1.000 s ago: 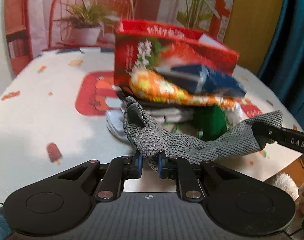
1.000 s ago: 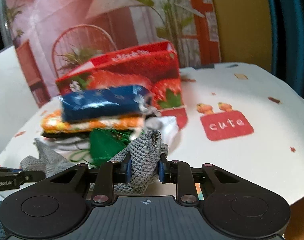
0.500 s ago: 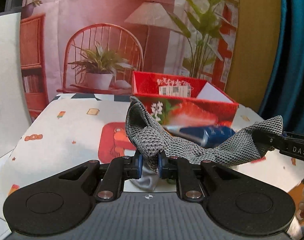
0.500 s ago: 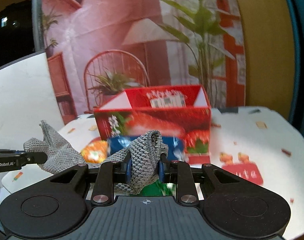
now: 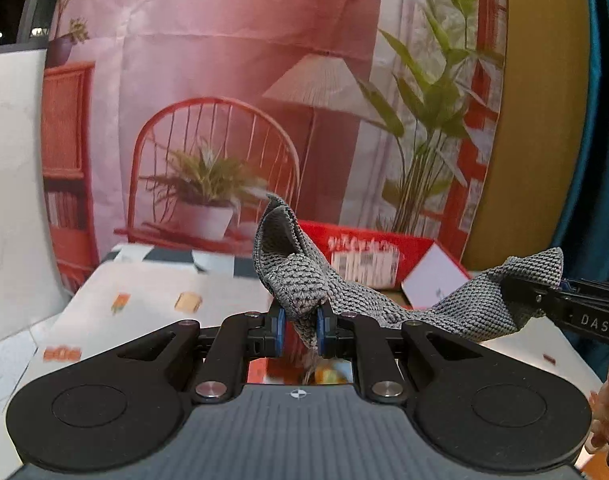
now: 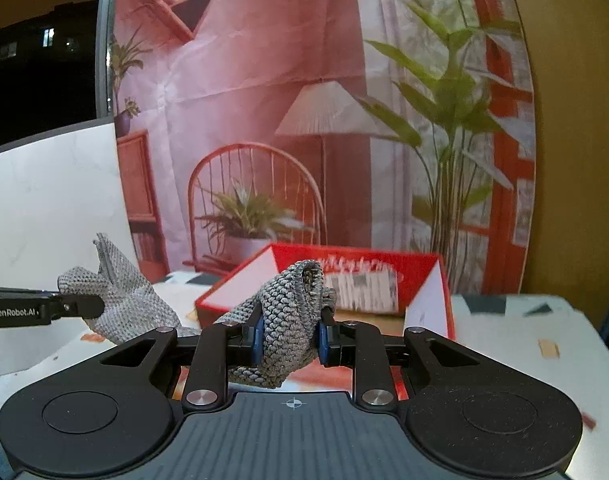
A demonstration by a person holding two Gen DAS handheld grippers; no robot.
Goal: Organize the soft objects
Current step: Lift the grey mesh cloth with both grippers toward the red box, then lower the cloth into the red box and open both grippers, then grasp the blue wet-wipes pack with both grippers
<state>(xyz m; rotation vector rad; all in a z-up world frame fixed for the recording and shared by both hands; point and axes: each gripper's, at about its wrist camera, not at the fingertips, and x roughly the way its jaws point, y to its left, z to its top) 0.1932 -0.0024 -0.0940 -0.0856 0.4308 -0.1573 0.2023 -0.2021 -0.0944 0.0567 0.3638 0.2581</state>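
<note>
Here, cloth: a grey knitted cloth (image 5: 384, 304) hangs in the air, stretched between both tongs, above the table.
Left tongs (image 5: 298, 330): clamped on one bunched end of the cloth.
Right tongs (image 6: 289, 338): clamped on the other end, a thick fold between the pads.
Ahead: an open red box (image 6: 384, 276) just beyond the tongs, its inside partly hidden by the cloth.
Table (image 6: 524, 344): white patterned covering.
Room: printed backdrop (image 5: 224, 80) with chair, lamp and plants behind the box.
</note>
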